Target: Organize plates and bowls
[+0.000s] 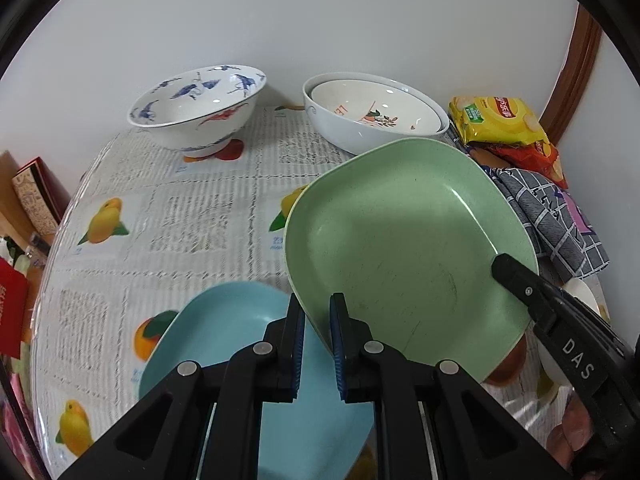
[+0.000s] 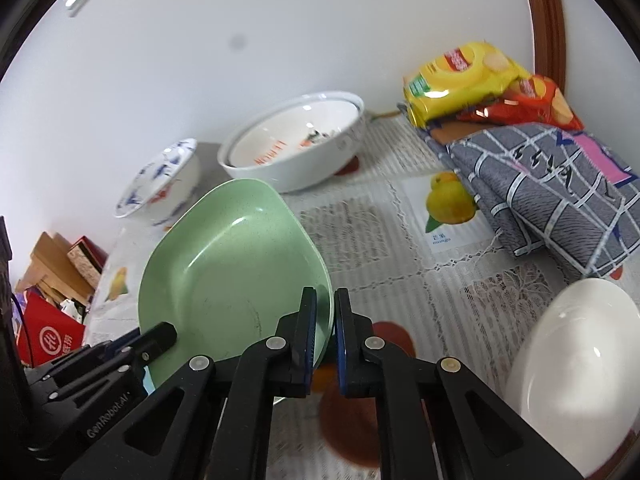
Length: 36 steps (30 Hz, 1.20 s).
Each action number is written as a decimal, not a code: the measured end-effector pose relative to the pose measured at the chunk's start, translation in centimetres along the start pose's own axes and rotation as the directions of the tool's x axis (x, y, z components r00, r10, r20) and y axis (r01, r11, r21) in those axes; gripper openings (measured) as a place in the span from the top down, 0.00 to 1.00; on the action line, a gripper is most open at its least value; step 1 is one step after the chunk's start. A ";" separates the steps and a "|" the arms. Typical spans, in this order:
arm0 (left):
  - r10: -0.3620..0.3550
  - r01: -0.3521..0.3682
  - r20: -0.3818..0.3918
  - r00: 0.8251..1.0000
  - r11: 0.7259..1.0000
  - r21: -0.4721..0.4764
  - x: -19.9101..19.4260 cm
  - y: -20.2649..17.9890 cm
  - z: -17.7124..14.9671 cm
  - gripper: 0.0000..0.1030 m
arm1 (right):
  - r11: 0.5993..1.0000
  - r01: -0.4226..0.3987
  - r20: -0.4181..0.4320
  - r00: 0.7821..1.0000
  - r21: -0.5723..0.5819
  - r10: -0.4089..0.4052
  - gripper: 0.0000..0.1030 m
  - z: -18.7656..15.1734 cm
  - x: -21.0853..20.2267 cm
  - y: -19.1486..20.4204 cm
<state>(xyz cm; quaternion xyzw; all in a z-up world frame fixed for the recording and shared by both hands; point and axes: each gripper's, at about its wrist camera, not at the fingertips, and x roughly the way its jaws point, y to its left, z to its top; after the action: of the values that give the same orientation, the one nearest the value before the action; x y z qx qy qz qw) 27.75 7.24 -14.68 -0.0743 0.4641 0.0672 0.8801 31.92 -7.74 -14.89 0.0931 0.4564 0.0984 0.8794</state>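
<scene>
Light: bright, even and soft on the wall.
Glare: small white spots on the white bowl and inside the green plate.
Shadow: a soft dark patch in the middle of the green plate, left view.
Blur: tablecloth print slightly smeared.
Edges: strong fisheye bending, black corners.

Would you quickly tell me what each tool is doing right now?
Left tool: shut on the green plate's near rim.
Right tool: shut on the same green plate's opposite rim.
</scene>
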 end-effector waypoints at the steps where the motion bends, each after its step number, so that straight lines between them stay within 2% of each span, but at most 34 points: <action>1: -0.001 0.001 0.004 1.000 1.000 -0.009 -0.5 0.3 -0.3 0.88 | 1.000 -0.008 0.006 1.000 -0.002 0.008 0.92 -0.1 -0.4 0.3; 14: 0.061 -0.058 0.033 0.998 0.995 -0.080 -5.3 4.3 -3.9 0.88 | 0.993 -0.091 0.014 0.996 -0.081 0.092 0.93 -2.9 -3.5 4.7; 22: 0.109 -0.104 0.044 0.993 0.989 -0.101 -7.4 5.8 -4.6 0.88 | 0.984 -0.125 0.012 0.992 -0.130 0.128 0.93 -3.8 -4.2 7.0; 29: 0.113 -0.106 0.043 0.993 0.986 -0.130 -7.9 6.7 -5.1 0.88 | 0.977 -0.156 -0.001 0.987 -0.146 0.158 0.93 -4.0 -4.2 7.6; 36: 0.116 -0.112 0.020 0.993 0.983 -0.144 -7.2 7.0 -5.3 0.88 | 0.976 -0.149 -0.020 0.989 -0.158 0.148 0.93 -4.3 -3.7 7.9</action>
<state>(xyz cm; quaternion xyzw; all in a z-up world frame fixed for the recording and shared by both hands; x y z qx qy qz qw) 18.13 12.73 -12.16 -0.1092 0.4493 0.1514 0.8736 25.66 -0.74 -12.44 0.0560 0.4425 0.2004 0.8723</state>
